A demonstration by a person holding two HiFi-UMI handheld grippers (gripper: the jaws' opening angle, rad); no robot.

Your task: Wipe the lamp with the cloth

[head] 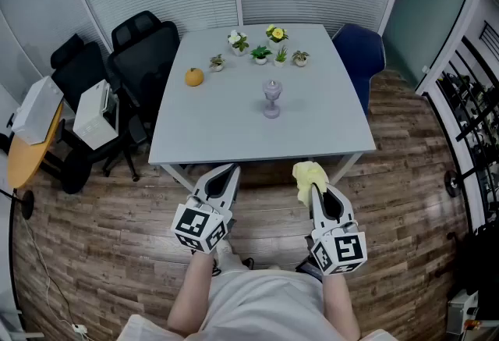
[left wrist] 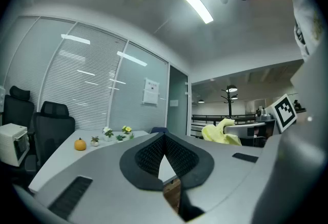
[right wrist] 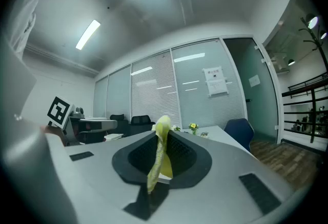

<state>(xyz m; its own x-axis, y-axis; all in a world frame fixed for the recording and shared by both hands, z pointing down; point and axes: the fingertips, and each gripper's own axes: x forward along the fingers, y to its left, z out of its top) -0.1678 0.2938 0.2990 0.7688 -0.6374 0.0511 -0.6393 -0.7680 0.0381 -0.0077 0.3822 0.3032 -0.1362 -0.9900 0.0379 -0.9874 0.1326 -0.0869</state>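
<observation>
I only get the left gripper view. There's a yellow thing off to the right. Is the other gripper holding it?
Observer: Yes, the right gripper has its jaws shut on that yellow cloth.
Operator: Where's the lamp? I can't see it.
Observer: The lamp stands upright in the middle of the table, before the little plants.
Operator: Are we close?
Observer: Not yet. The left gripper and the right one are both short of the table's near edge, over the wooden floor.

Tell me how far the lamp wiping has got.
Done: the right gripper is shut on the yellow cloth. In hand: both grippers are level, short of the table; the left gripper is shut, empty. Left: reaching the lamp at mid-table and wiping it; nothing touches it yet.
</observation>
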